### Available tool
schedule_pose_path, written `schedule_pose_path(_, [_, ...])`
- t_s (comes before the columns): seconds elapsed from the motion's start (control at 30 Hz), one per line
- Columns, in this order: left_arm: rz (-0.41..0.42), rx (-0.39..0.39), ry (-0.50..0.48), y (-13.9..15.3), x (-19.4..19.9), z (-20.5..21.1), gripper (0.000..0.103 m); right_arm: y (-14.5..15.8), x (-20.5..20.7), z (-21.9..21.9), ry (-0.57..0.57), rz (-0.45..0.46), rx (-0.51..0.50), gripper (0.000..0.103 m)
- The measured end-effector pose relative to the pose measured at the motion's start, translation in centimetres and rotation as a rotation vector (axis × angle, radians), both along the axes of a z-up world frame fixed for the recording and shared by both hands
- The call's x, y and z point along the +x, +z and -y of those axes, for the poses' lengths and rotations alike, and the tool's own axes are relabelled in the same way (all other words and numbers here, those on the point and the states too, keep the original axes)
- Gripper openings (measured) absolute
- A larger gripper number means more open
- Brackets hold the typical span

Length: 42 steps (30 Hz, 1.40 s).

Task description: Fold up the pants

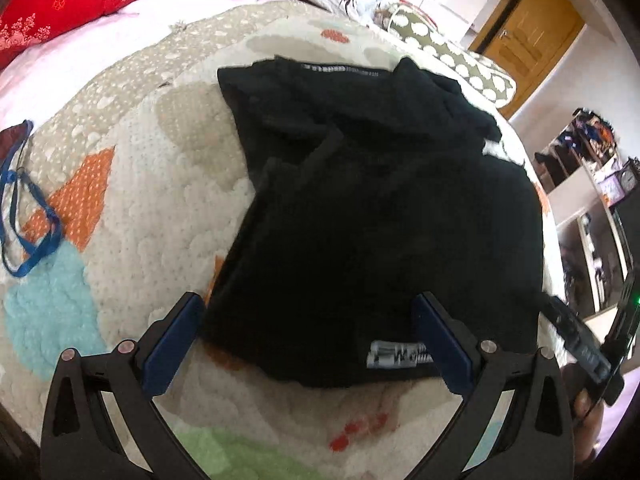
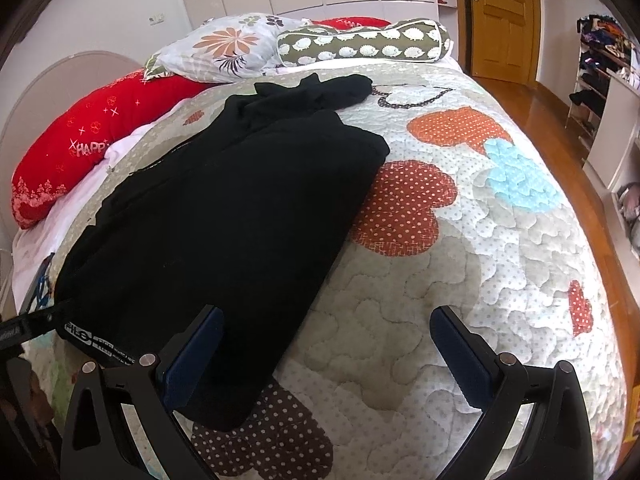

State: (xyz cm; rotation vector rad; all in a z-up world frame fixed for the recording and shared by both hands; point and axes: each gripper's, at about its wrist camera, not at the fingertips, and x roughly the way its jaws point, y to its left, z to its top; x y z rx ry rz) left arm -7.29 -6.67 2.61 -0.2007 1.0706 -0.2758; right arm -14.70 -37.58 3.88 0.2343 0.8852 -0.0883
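Observation:
Black pants (image 1: 376, 216) lie folded over on a quilted bedspread (image 1: 132, 184), with a white label (image 1: 400, 354) at the near hem. My left gripper (image 1: 308, 308) hovers open over that near edge, blue pads wide apart and nothing between them. In the right wrist view the same pants (image 2: 224, 240) stretch away toward the pillows, a bunched part at the far end. My right gripper (image 2: 328, 320) stands open above the pants' near right corner; its left pad (image 2: 192, 356) overlaps the cloth, its right finger is over bare quilt (image 2: 440, 280).
Red pillow (image 2: 80, 152), floral pillow (image 2: 228, 48) and an olive bolster (image 2: 360, 46) sit at the bed's head. A blue strap (image 1: 28, 208) lies on the quilt left of the pants. The other gripper (image 1: 580, 340) shows at the right edge. Wooden floor (image 2: 560, 128), shelves (image 2: 608, 88) and a door (image 2: 500, 16) lie beyond.

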Motion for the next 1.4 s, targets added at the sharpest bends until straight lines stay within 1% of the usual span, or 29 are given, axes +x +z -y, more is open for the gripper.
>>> schedule_pose_path(0.03, [0.017,-0.012,-0.009,0.1,0.2,0.1,0.098,0.0,0.0,0.0,0.007,0.0,-0.001,0.103])
schedule_pose_path(0.07, [0.026,-0.019,-0.013,0.2,0.5,0.1,0.08,-0.1,0.0,0.0,0.01,-0.001,-0.002,0.103])
schedule_pose_path(0.1, [0.023,-0.021,-0.017,0.2,0.8,0.1,0.072,-0.2,0.1,0.1,0.01,-0.004,0.002,0.102])
schedule_pose_path(0.13, [0.009,-0.036,-0.032,0.2,1.1,0.2,0.058,-0.3,0.2,0.2,0.005,-0.007,0.011,0.102])
schedule_pose_path(0.17, [0.004,-0.058,-0.043,0.3,1.3,0.2,0.047,-0.4,0.2,0.3,-0.001,-0.009,0.021,0.102])
schedule_pose_path(0.23, [-0.005,-0.107,-0.065,0.8,1.6,-0.1,0.038,-0.3,0.2,0.5,-0.008,-0.004,0.041,0.102])
schedule_pose_path(0.3, [0.014,-0.113,-0.072,1.8,1.8,-0.6,0.035,0.0,0.3,0.4,0.001,0.003,0.049,0.101])
schedule_pose_path(0.43, [0.123,-0.066,-0.041,4.8,1.5,-3.5,0.034,0.9,0.5,-0.4,0.026,0.019,0.038,0.101])
schedule_pose_path(0.47, [0.131,-0.053,-0.029,5.0,1.5,-4.1,0.034,1.1,0.6,-0.5,0.03,0.023,0.038,0.101])
schedule_pose_path(0.5, [0.131,-0.037,-0.011,4.9,1.6,-4.9,0.034,1.2,0.7,-0.7,0.036,0.029,0.04,0.101])
schedule_pose_path(0.57, [0.111,-0.005,0.034,3.7,1.9,-6.5,0.034,1.2,1.0,-0.8,0.038,0.036,0.048,0.101])
schedule_pose_path(0.6, [0.085,-0.001,0.051,2.8,2.2,-7.0,0.034,1.0,1.4,-0.8,0.032,0.034,0.057,0.101])
schedule_pose_path(0.63, [0.051,-0.014,0.062,1.8,2.4,-7.5,0.034,0.8,1.7,-0.7,0.027,0.03,0.064,0.101])
schedule_pose_path(0.7, [0.042,-0.019,0.073,0.8,2.1,-7.6,0.034,0.6,2.3,-0.4,0.021,0.031,0.081,0.101])
schedule_pose_path(0.83, [0.075,0.009,0.071,1.0,1.8,-7.1,0.034,1.3,4.2,1.0,-0.024,0.063,0.125,0.101])
schedule_pose_path(0.93, [0.065,0.008,0.068,0.7,2.0,-7.2,0.034,2.6,6.1,2.5,-0.062,0.119,0.201,0.101])
schedule_pose_path(0.97, [0.061,0.002,0.07,0.7,2.1,-7.4,0.034,2.9,7.2,2.9,-0.067,0.127,0.22,0.101])
schedule_pose_path(1.03, [0.057,-0.004,0.075,0.8,2.2,-7.4,0.035,3.0,9.2,3.2,-0.067,0.12,0.224,0.1])
schedule_pose_path(1.07, [0.056,-0.006,0.078,0.8,2.2,-7.5,0.035,2.9,10.3,3.2,-0.066,0.109,0.224,0.093])
schedule_pose_path(1.1, [0.056,-0.006,0.079,0.9,2.1,-7.5,0.035,2.4,11.8,3.2,-0.05,0.083,0.235,0.082])
schedule_pose_path(1.13, [0.055,-0.004,0.079,0.8,2.2,-7.4,0.035,2.1,12.9,3.0,-0.033,0.066,0.246,0.075])
schedule_pose_path(1.17, [0.054,-0.001,0.079,0.8,2.3,-7.2,0.036,1.6,13.7,2.8,-0.011,0.046,0.258,0.051])
schedule_pose_path(1.2, [0.054,0.0,0.077,0.8,2.4,-7.2,0.036,1.0,14.7,2.4,0.024,0.014,0.267,0.021])
schedule_pose_path(1.23, [0.053,0.0,0.075,0.8,2.4,-7.3,0.036,0.6,14.9,2.0,0.051,-0.002,0.271,0.011])
schedule_pose_path(1.3, [0.052,-0.007,0.072,0.9,2.4,-7.4,0.036,0.6,13.9,1.5,0.069,0.004,0.249,0.009])
schedule_pose_path(1.33, [0.051,-0.012,0.071,0.9,2.4,-7.5,0.036,1.1,12.6,1.6,0.071,0.026,0.247,0.008])
schedule_pose_path(1.4, [0.053,-0.024,0.067,1.2,2.3,-7.6,0.036,2.4,9.2,2.5,0.057,0.07,0.285,0.007])
